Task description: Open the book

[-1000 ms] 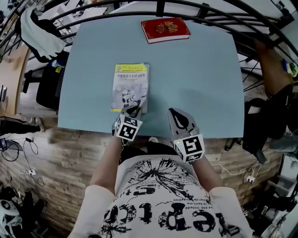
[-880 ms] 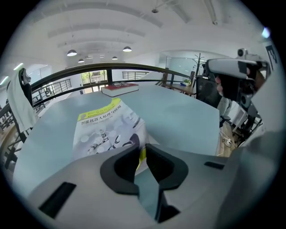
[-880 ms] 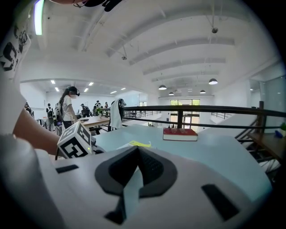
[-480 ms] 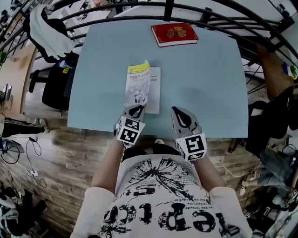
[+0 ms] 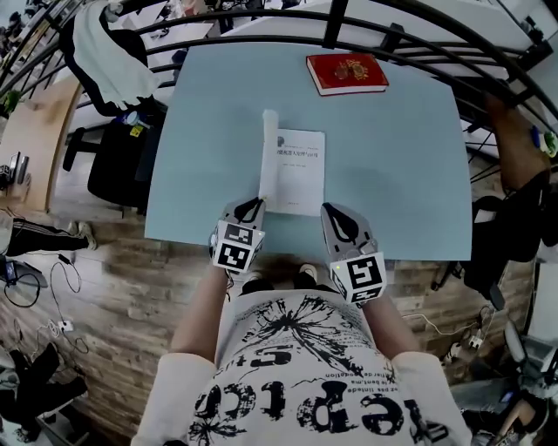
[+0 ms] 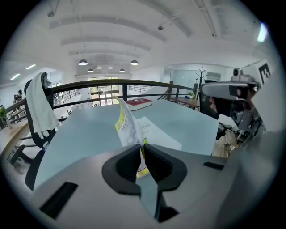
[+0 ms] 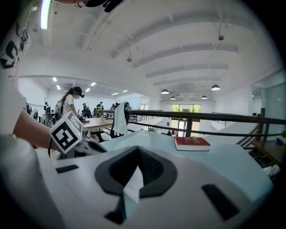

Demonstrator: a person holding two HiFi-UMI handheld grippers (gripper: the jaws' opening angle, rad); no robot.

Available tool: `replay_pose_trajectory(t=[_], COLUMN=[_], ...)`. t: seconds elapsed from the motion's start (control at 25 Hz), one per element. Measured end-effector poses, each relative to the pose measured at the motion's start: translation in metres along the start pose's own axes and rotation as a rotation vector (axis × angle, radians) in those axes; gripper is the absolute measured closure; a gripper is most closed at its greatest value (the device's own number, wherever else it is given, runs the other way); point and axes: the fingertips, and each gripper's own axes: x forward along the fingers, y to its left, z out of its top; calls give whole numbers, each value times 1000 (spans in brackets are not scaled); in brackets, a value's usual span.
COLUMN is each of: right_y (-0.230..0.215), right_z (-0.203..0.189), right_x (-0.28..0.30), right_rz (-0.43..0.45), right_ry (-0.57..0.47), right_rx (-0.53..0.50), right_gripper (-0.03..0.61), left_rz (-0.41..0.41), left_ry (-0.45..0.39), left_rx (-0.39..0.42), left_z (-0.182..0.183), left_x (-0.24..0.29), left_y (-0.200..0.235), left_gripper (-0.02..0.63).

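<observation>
A thin book (image 5: 301,170) lies near the front of the pale blue table (image 5: 392,174). Its yellow-and-white cover (image 5: 268,157) stands upright along the left side, and a white title page shows beside it. My left gripper (image 5: 253,205) pinches the cover's lower edge; in the left gripper view the cover (image 6: 125,125) rises straight out of my left gripper (image 6: 142,147), whose jaws are closing on it. My right gripper (image 5: 336,213) hovers just right of the book's near corner. In the right gripper view my right gripper (image 7: 136,154) has its tips together and holds nothing.
A red hardback (image 5: 347,73) lies at the table's far edge, also seen as the red hardback (image 7: 192,143) ahead. A black railing (image 5: 261,22) curves behind the table. A chair draped with a white garment (image 5: 113,52) stands at the far left. The table's front edge runs just under both grippers.
The cover went from lying flat to half raised to standing upright, exposing the white title page. My left gripper rose with it; the right gripper stayed beside the book.
</observation>
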Motion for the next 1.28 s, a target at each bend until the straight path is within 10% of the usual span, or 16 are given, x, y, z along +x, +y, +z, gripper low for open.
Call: replay_pose_trajectory(t=[0.72,1.28], right_y=[58,88], right_z=[5,9], right_x=[34,36], right_rz=[-62,-158], right_ry=[39,43], right_rx=[-2,-5], right_gripper=[568,568], left_rz=[96,20], left_ry=[65,153], left_rx=[-135,-294], left_z=[-70,-120], left_x=[-18,6], left_y=[121,140], left_gripper=[545,534])
